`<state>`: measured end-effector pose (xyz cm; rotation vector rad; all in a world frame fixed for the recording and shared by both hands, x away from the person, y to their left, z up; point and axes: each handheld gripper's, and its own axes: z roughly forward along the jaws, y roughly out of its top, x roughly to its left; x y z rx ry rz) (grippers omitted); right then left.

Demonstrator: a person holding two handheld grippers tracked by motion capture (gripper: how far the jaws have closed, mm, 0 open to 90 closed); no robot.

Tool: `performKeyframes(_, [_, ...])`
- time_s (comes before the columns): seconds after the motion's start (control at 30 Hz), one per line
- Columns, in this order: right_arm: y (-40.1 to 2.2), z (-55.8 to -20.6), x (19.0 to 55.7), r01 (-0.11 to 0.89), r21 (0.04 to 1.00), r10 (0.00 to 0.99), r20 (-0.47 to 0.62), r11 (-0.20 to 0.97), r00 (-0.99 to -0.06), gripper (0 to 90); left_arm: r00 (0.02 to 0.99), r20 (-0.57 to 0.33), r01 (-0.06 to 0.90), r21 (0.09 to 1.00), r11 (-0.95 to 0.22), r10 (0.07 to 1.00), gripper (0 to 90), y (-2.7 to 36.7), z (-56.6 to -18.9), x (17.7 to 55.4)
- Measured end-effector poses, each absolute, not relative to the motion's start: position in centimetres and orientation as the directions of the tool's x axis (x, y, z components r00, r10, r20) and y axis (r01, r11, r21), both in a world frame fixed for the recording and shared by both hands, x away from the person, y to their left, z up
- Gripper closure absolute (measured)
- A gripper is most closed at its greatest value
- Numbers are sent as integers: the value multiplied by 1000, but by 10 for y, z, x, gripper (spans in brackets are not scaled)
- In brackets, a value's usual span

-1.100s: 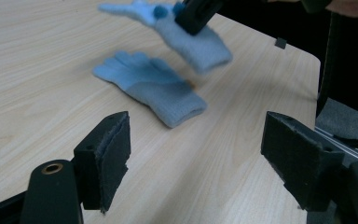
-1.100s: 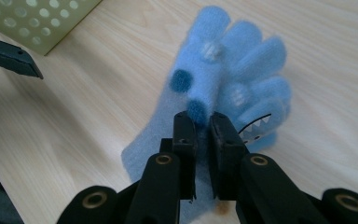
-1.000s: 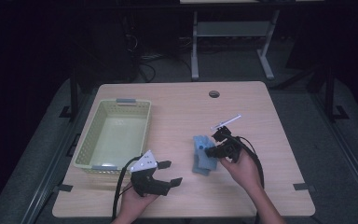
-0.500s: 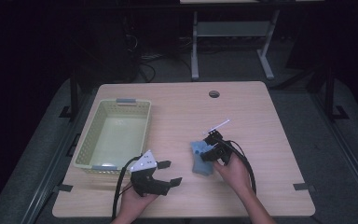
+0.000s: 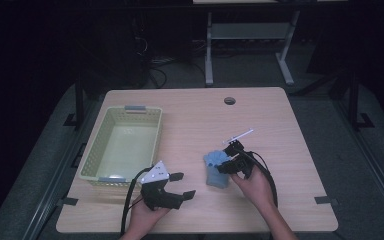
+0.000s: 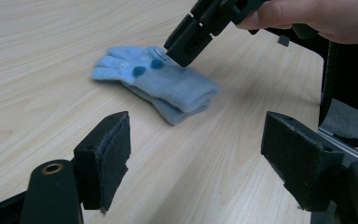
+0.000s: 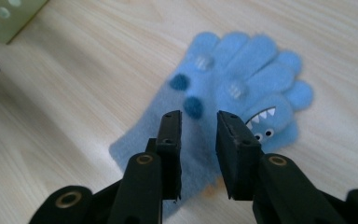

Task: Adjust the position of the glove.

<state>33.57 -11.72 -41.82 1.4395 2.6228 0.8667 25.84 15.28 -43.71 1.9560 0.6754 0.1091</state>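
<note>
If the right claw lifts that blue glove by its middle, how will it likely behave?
The blue glove looks like soft fuzzy knit lying flat on the table, so it would probably droop on both sides of the right claw. It seems light, and unlikely to roll or break. The fleecy surface should grip well; a push would likely bunch it.

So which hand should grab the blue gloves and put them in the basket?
The right. Its gripper is already right over the blue gloves, jaws a little apart and just opening. The left gripper waits off to the side, nearer the basket, jaws wide open.
</note>
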Motion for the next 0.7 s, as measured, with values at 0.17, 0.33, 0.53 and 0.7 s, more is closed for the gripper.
performKeyframes(0.17, [-118,-430,335,786,447,787,244,428,-567,727,833,-219,418,850,-320,507,240,154,-438,260])
performKeyframes(0.33, [-120,-435,335,789,454,785,261,414,-562,692,823,-246,442,844,-306,511,240,153,-439,262])
performKeyframes(0.53, [-133,-428,330,787,485,784,282,380,-553,612,808,-287,480,827,-292,514,249,142,-442,269])
performKeyframes(0.7, [-151,-427,329,802,503,782,336,321,-524,548,782,-329,528,800,-283,530,265,129,-444,278])
